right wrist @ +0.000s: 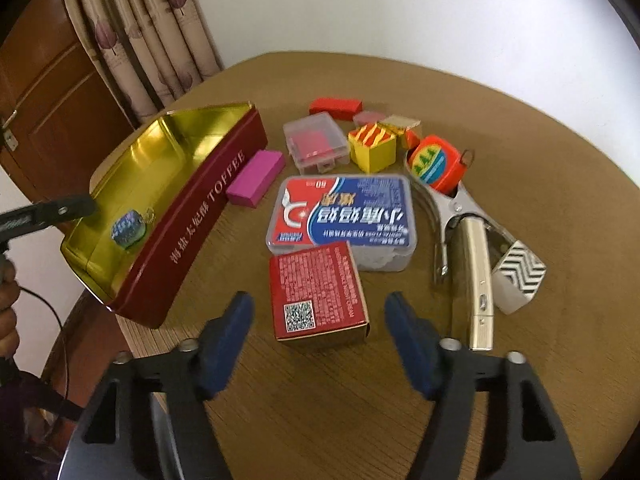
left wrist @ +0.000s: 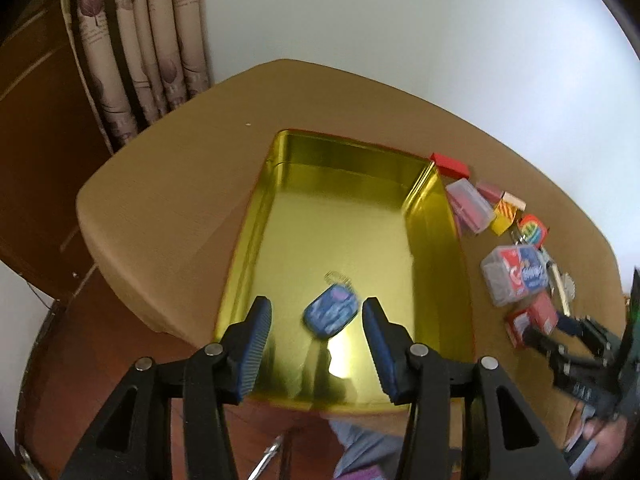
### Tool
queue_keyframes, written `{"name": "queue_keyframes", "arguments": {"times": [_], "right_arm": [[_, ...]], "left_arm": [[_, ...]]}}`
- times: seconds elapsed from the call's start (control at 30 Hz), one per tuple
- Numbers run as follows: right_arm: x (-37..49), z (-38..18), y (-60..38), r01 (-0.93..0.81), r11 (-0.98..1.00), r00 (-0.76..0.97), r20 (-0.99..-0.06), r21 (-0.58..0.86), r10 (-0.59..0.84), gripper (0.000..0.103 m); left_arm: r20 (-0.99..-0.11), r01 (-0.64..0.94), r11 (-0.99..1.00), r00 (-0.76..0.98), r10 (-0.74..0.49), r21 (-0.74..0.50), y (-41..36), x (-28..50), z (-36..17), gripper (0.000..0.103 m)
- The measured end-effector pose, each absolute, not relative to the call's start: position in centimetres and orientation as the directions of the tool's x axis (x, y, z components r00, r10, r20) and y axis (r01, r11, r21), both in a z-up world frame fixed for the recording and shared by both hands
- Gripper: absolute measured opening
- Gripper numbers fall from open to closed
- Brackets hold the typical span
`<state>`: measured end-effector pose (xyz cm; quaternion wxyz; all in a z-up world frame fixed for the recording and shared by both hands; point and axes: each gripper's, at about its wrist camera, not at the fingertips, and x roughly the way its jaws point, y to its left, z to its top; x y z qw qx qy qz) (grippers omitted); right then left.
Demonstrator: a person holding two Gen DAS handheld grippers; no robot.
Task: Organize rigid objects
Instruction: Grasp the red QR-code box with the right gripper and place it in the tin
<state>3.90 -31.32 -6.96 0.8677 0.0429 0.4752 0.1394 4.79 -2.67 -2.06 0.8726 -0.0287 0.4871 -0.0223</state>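
A gold-lined red tin [left wrist: 430, 216] [right wrist: 208, 204] stands on the round wooden table. A small blue item with a ring [left wrist: 331, 313] [right wrist: 127, 229] lies inside it. My left gripper [left wrist: 317, 334] is open above the tin's near end, just over the blue item. My right gripper [right wrist: 319, 330] is open, its fingers on either side of a red box with a QR code [right wrist: 318, 294], apart from it. That box and the right gripper [left wrist: 560, 330] also show in the left wrist view.
Beside the tin lie a floss box [right wrist: 344, 220], a magenta block [right wrist: 256, 176], a clear case [right wrist: 316, 144], a yellow cube [right wrist: 374, 148], a red block [right wrist: 335, 106], an orange tape measure [right wrist: 438, 164], a metal clip [right wrist: 448, 208], a gold bar [right wrist: 476, 276] and a zigzag box [right wrist: 518, 276].
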Motion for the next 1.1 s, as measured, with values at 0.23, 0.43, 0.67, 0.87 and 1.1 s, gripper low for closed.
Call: {"name": "queue_keyframes", "arguments": {"times": [0.23, 0.43, 0.67, 0.87, 1.1], "right_arm": [[3.5, -6.8, -30.8, -0.218, 0.948, 0.501, -0.807, 0.231, 0.312, 0.042], [4.3, 0.1, -27.5, -0.309, 0.907, 0.561, -0.715, 0.287, 0.418, 0.042], [12.0, 1.8, -18.2, -0.427, 0.838, 0.466, -0.712, 0.340, 0.526, 0.042], [17.6, -2.5, -12.2, -0.413, 0.860, 0.375, -0.804, 0.300, 0.461, 0.042], [20.7, -4.9, -10.0, -0.395, 0.874, 0.331, -0.844, 0.282, 0.422, 0.042]], "left_arm": [[-0.850, -0.047, 0.997, 0.527, -0.028, -0.062, 0.1, 2.2, -2.2, 0.048], [-0.761, -0.206, 0.975, 0.644, 0.076, -0.077, 3.3, 0.3, -0.3, 0.048], [-0.739, -0.276, 0.957, 0.662, 0.124, -0.087, 5.5, -0.1, -0.3, 0.049], [-0.774, -0.257, 0.965, 0.621, 0.121, -0.055, 5.2, 1.1, -1.7, 0.049], [-0.798, -0.258, 0.963, 0.595, 0.097, -0.075, 6.1, 2.0, -2.4, 0.049]]}}
